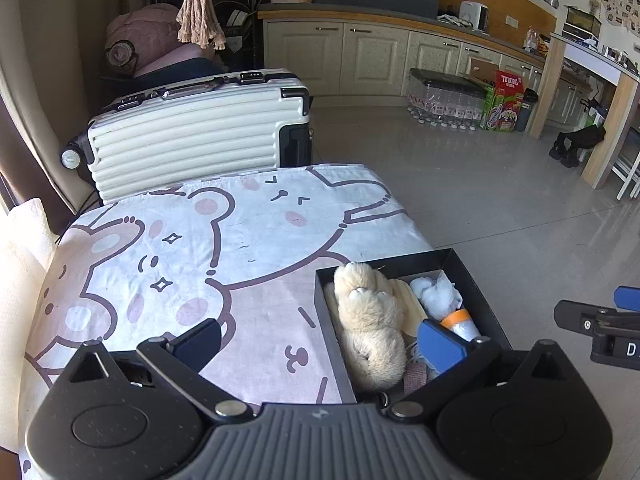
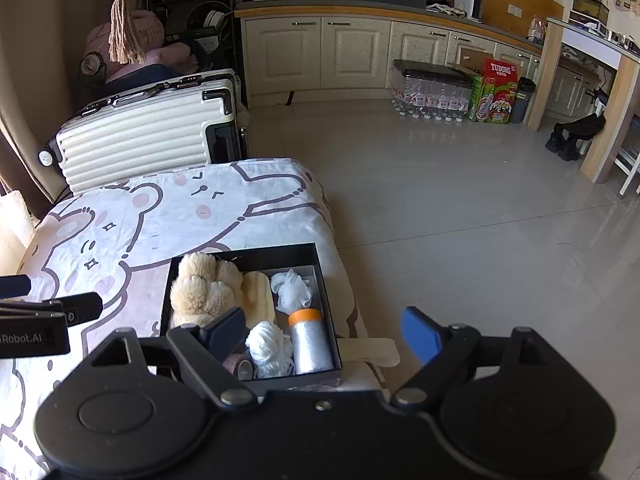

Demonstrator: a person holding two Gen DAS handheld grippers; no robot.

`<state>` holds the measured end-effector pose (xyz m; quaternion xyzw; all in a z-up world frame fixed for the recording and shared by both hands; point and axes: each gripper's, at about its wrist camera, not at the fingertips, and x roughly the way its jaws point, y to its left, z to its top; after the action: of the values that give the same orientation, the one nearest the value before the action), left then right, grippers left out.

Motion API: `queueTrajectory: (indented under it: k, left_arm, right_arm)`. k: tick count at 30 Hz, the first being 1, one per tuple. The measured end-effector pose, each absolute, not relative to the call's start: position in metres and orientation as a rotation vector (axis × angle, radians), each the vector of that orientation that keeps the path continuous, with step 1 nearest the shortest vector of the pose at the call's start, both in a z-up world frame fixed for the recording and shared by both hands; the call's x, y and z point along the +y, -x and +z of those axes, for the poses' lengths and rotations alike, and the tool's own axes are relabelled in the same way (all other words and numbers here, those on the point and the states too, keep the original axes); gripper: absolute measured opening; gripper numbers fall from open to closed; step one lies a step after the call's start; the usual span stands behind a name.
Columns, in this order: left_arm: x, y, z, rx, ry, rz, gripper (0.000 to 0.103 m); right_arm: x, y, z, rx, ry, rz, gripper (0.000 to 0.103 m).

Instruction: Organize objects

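A black box (image 2: pixel 248 254) sits near the right edge of a table with a bear-print cloth (image 2: pixel 120 220). In it lie a beige plush toy (image 2: pixel 204 288), a cream pouch (image 2: pixel 258 300), a white mesh puff (image 2: pixel 292 292), a white yarn bundle (image 2: pixel 268 344), a roll with an orange cap (image 2: pixel 310 340) and a pink tape roll (image 2: pixel 240 364). The box (image 1: pixel 476 280) and the plush (image 1: pixel 370 320) also show in the left wrist view. My left gripper (image 1: pixel 320 340) is open and empty, above the box's left wall. My right gripper (image 2: pixel 320 328) is open and empty, over the box's near right part.
A white suitcase (image 1: pixel 192 132) stands behind the table. Grey tiled floor (image 2: pixel 460 220) lies to the right. Cabinets (image 2: pixel 340 52), packs of water bottles (image 2: pixel 432 92) and a red carton (image 2: pixel 496 92) line the far wall. A wooden-framed desk (image 2: pixel 612 92) stands at far right.
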<state>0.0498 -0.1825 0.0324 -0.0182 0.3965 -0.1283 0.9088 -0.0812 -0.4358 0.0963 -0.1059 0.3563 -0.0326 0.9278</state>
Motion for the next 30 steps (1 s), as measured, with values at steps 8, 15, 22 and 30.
queueTrajectory:
  k: [8,15,22,30]
  left_arm:
    - [-0.176,-0.052,0.028,0.831,0.026,-0.249,0.103]
    - [-0.173,-0.055,0.027,0.837,0.025,-0.241,0.103]
    - [-0.172,-0.055,0.027,0.834,0.015,-0.24,0.103]
    - [-0.17,-0.055,0.026,0.835,0.008,-0.24,0.103]
  right_arm:
    - [-0.436,0.078,0.093,0.747,0.222,-0.085,0.1]
    - [-0.433,0.078,0.088,0.754,0.24,-0.088,0.103]
    - [-0.432,0.077,0.087,0.752,0.245,-0.111,0.103]
    - [-0.433,0.076,0.087,0.752,0.24,-0.117,0.103]
